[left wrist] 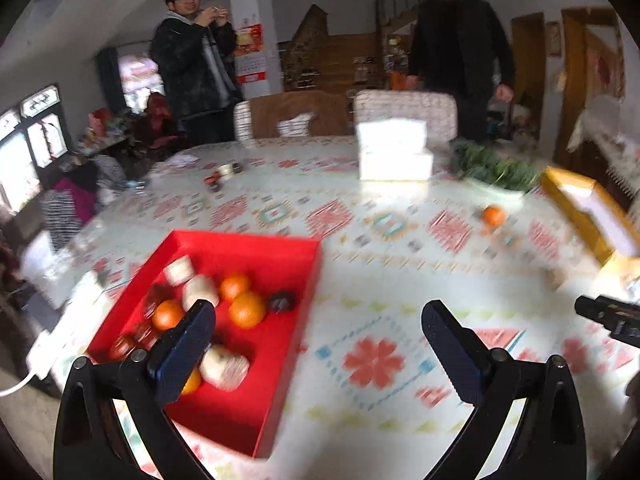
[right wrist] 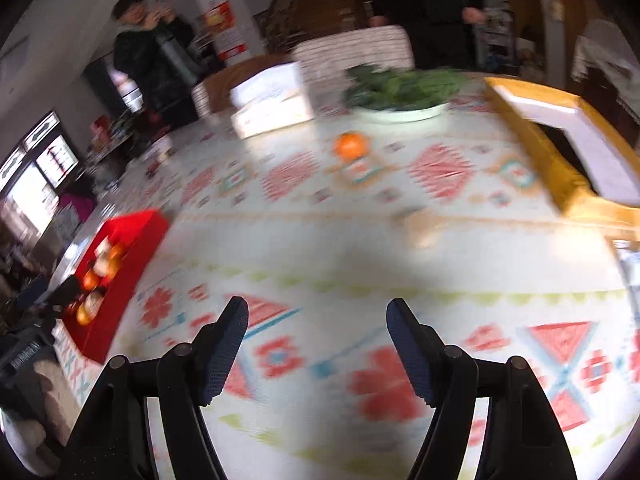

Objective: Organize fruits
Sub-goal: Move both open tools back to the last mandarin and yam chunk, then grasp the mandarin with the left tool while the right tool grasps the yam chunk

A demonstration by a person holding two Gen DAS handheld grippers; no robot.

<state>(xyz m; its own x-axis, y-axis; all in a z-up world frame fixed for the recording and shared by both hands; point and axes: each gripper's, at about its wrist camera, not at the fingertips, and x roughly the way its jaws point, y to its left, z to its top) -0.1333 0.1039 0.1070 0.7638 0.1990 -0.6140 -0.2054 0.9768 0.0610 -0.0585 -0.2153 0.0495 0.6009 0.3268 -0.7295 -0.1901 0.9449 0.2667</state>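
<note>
A red tray (left wrist: pixel 280 264) lies on the patterned tablecloth at the lower left of the left wrist view. It holds several oranges (left wrist: pixel 247 309), white foam-netted fruits (left wrist: pixel 224 366) and a dark fruit (left wrist: pixel 281 301). My left gripper (left wrist: pixel 320 316) is open and empty, its left finger over the tray's near part. One loose orange (left wrist: pixel 493 216) (right wrist: pixel 351 145) rests alone far across the table. My right gripper (right wrist: pixel 318 316) is open with nothing between its fingers, well short of that orange. The red tray (right wrist: pixel 136 240) sits at the left edge of the right wrist view.
White tissue boxes (left wrist: pixel 394 152) and a plate of green leaves (right wrist: pixel 400 88) stand at the table's far side. A yellow cardboard box (right wrist: pixel 560 148) lies at the right. Two chairs and two standing persons are beyond the table. A white power strip (left wrist: pixel 48 352) sits left of the tray.
</note>
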